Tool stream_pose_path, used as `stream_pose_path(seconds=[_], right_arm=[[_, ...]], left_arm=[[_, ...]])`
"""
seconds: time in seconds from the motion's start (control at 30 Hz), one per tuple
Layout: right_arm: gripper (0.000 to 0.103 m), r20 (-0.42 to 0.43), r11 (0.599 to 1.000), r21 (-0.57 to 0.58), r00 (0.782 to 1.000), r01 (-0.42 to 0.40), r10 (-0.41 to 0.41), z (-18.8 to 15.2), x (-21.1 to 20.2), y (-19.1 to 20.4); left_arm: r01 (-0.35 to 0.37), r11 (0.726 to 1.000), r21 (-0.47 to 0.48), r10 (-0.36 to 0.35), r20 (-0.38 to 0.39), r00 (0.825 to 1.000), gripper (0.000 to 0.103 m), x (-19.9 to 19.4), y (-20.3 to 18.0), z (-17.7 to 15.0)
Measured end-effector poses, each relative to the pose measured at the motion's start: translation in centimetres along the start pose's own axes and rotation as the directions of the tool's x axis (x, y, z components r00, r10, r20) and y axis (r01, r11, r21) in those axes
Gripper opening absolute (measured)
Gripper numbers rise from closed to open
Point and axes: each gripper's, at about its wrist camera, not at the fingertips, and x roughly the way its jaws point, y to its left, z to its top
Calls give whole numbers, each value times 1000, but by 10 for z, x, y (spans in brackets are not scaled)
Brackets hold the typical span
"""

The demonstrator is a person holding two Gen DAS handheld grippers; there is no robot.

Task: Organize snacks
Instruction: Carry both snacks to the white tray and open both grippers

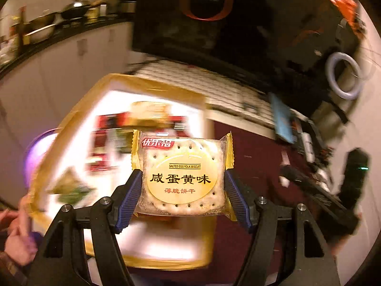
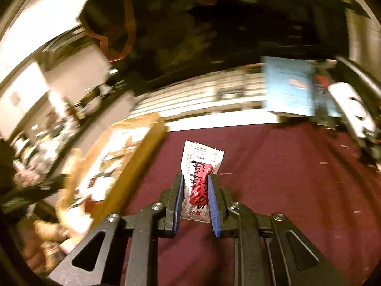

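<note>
My left gripper (image 1: 182, 178) is shut on a salted egg yolk biscuit packet (image 1: 182, 174), gold-edged with a yellow round label, and holds it above the gold-rimmed tray (image 1: 71, 119). The tray holds several blurred snack packets (image 1: 112, 138). My right gripper (image 2: 195, 186) is shut on a white and red sachet (image 2: 200, 164) and holds it over the maroon tablecloth (image 2: 285, 190), just right of the tray (image 2: 142, 157), which shows in the right wrist view at left.
A blue booklet (image 2: 288, 85) and a white device (image 2: 352, 109) lie at the table's far right. A white ring light (image 1: 343, 76) stands at the right. A kitchen counter with pots (image 1: 47, 26) is at the far left. A hand (image 1: 16, 238) shows at lower left.
</note>
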Motion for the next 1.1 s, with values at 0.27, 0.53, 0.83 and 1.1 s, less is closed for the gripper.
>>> stream_pose_path(seconds=[0.27, 0.53, 0.83, 1.1], right_arm=[[20, -129, 981, -87, 978, -174, 162, 2, 49, 80], [20, -237, 975, -179, 967, -134, 90, 13, 115, 144], [20, -311, 967, -223, 949, -126, 52, 7, 153, 161], [34, -312, 977, -147, 944, -157, 105, 7, 155, 147]], left_arm=[[-81, 994, -78, 80, -9, 997, 69, 10, 48, 6], [-85, 991, -107, 79, -54, 995, 69, 27, 66, 0], [-140, 987, -77, 133, -88, 987, 69, 42, 71, -3], [-146, 986, -78, 139, -91, 986, 69, 45, 72, -6]])
